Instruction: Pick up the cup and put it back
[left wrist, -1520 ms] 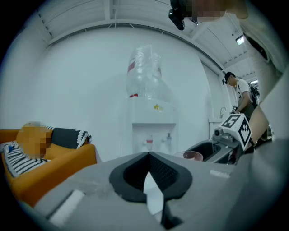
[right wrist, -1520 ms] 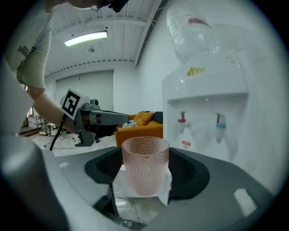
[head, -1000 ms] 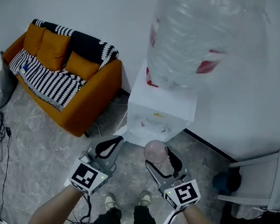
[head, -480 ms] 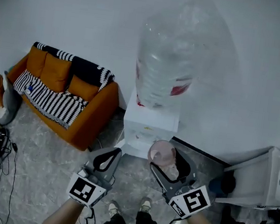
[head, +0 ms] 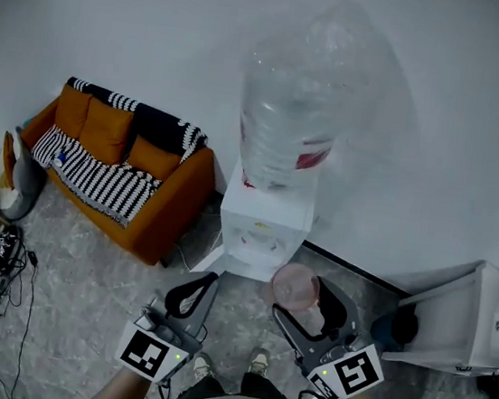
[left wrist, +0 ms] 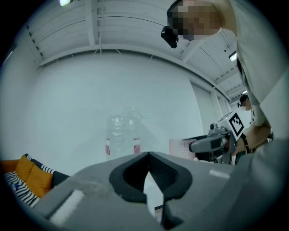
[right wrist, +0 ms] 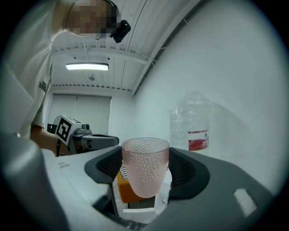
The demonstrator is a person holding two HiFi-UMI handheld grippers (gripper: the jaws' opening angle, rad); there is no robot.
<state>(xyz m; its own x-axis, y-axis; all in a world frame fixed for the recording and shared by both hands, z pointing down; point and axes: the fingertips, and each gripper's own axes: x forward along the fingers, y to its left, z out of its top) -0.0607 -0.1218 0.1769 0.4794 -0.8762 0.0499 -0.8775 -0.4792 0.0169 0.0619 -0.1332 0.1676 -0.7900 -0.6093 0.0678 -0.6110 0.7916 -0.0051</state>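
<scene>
Before the dispenser (head: 262, 228): cup (right wrist: 145, 166) clamped mid-wall in right gripper (head: 307, 300) jaws.
Dimpled wall gives purchase; light, stiff, possibly glass, so squeeze gently. Left gripper (head: 194, 292) jaws meet, empty.

I hold both level, side by side: right gripper (head: 305, 300) clamped on the cup (head: 294, 287), left gripper (head: 210, 280) closed, empty.

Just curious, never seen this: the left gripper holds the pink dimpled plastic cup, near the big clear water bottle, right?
No: the right gripper holds the pink dimpled plastic cup, near the big clear water bottle. The right gripper view shows it.
</scene>
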